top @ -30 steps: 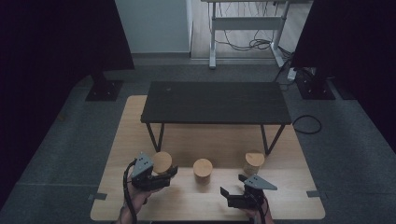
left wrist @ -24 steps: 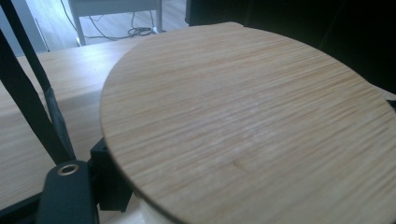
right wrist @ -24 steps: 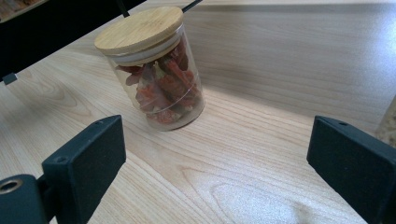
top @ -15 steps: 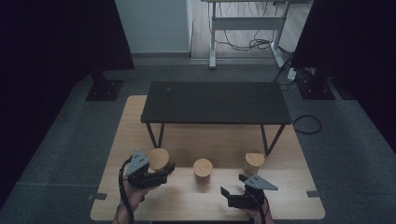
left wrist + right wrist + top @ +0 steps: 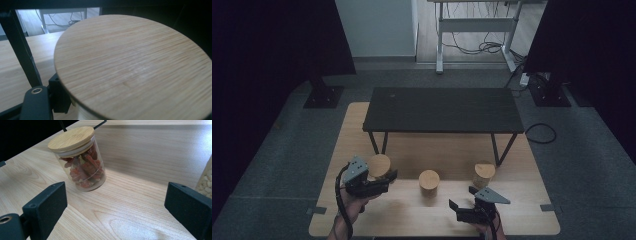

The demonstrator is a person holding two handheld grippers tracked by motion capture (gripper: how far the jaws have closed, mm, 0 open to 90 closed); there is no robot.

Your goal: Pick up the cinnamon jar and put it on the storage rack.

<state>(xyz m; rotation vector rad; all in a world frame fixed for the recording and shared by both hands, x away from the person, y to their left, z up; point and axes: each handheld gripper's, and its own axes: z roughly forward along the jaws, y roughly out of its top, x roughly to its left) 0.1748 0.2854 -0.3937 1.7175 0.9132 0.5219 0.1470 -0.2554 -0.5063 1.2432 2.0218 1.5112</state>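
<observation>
- Left gripper (image 5: 382,177): clamped on the left jar (image 5: 379,165), at the left of the wooden table (image 5: 512,165). In the left gripper view the jar's round bamboo lid (image 5: 130,67) sits right over the jaws, with one black jaw pressed to the glass just under the lid rim.
- Right gripper (image 5: 462,200): jaws spread wide, nothing between them. It hangs low at the near right of the table. In the right gripper view both jaws frame bare wood.
- Three lidded jars stand in a row in front of the black bench (image 5: 442,110): left jar, middle jar (image 5: 429,180), right jar (image 5: 484,174).
- Key relation: the left jar lies inside the left gripper's jaws, gripped near the top, so we judge the coming move to be the left hand's. The right gripper is well apart from that jar and nearer the middle and right ones.
- Axis: the left jar's long axis runs from base to lid. In the high view it looks about upright, lid up; we cannot tell whether its base is touching the table.
- The middle jar holds red dried pieces (image 5: 83,168), lid (image 5: 71,138) on, ahead and left of the right jaws. A jar of pale bits (image 5: 206,182) sits at their right edge.
- Judgement: with a high grip, any tilt of the wrist would swing the jar's base.
</observation>
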